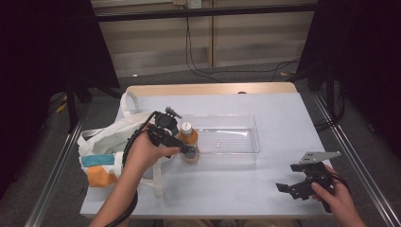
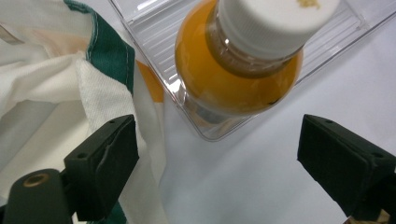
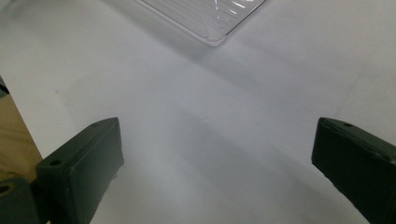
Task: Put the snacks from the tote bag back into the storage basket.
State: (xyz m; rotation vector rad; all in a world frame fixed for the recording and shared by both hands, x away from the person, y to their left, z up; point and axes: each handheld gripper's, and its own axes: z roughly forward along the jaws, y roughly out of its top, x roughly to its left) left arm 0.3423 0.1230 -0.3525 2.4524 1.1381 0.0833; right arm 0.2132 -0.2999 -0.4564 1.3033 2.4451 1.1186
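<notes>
A small bottle (image 1: 189, 136) of orange drink with a white cap (image 2: 275, 21) stands upright in the near left corner of a clear plastic tray (image 1: 236, 117). My left gripper (image 1: 187, 152) hovers just in front of the bottle (image 2: 233, 79), pointing down at it. Its jaws stand wide apart and neither pad touches the bottle. In the left gripper view both black pads (image 2: 105, 163) show with bare table between them. My right gripper (image 1: 289, 183) rests open at the table's near right, nothing between its jaws (image 3: 215, 172).
A white tote bag (image 1: 101, 146) with green and orange patches lies at the left, its cloth (image 2: 46, 70) close beside my left jaw. The tray's corner (image 3: 205, 23) is ahead of the right gripper. The pale table (image 1: 283, 123) ends near the right hand.
</notes>
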